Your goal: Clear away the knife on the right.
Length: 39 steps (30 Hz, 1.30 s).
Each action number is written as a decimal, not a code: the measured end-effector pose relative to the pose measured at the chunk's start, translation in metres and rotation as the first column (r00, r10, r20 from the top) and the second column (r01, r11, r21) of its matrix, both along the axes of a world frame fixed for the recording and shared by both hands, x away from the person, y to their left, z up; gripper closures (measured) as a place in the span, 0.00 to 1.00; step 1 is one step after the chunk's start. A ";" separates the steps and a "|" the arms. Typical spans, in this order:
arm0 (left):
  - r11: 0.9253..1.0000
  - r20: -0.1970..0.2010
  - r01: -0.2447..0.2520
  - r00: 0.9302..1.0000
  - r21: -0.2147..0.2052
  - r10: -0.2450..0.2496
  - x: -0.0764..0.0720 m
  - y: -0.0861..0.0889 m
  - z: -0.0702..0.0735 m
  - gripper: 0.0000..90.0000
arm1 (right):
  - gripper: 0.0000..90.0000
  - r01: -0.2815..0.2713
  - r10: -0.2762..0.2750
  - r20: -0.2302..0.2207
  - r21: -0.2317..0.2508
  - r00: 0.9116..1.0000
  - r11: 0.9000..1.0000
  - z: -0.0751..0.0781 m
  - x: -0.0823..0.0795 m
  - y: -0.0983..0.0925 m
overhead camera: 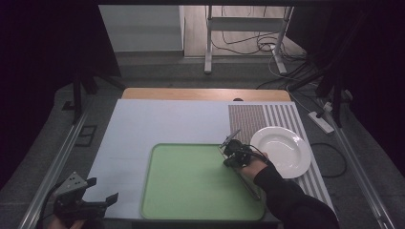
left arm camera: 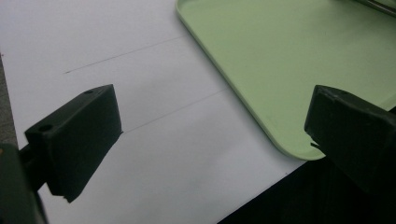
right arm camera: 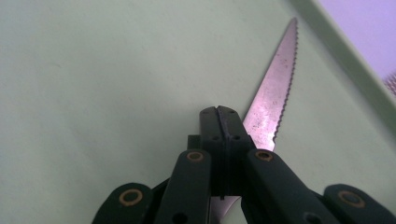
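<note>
Right tool (right arm camera: 219,114) jaws pressed together on knife (right arm camera: 273,88), over green tray (overhead camera: 191,181) near right edge, beside white plate (overhead camera: 282,150). Left tool (left arm camera: 210,140) jaws wide apart, empty, over desk (left arm camera: 93,46) by tray corner. Risk: thin blade pivots or slips, grip narrow.

We see a tray (overhead camera: 191,183) at lower centre, a plate (overhead camera: 282,150) just right.
A knife (overhead camera: 241,164) lies in the tray's right edge; our left gripper (overhead camera: 102,191) sits lower left.

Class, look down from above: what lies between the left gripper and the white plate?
In the high view, the green tray lies between the left gripper and white plate, with the right gripper holding a knife over it.
</note>
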<state>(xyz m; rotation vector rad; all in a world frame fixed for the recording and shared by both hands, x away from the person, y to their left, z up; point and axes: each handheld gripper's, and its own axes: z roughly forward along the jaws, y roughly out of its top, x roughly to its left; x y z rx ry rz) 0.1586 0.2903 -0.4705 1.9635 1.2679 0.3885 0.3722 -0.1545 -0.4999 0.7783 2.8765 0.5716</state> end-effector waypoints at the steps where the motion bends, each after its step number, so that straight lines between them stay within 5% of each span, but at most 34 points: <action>1: 1.000 0.000 0.000 1.000 0.000 0.000 0.000 0.000 0.000 0.04 | 1.00 0.004 -0.004 -0.003 -0.002 1.000 1.000 0.000 0.000 -0.001; 23: 1.000 0.001 -0.001 1.000 0.004 0.001 0.000 -0.001 0.000 0.04 | 1.00 0.113 -0.113 -0.047 -0.011 0.992 0.994 0.004 0.001 -0.048; 35: 1.000 0.001 -0.001 1.000 0.004 0.001 0.000 -0.001 0.000 0.04 | 0.97 0.125 -0.126 -0.048 -0.015 0.991 0.992 0.004 0.000 -0.053; 39: 1.000 0.001 -0.001 1.000 0.004 0.001 0.000 -0.001 0.000 0.04 | 0.90 0.157 -0.155 -0.038 0.030 0.987 0.987 0.012 -0.003 -0.055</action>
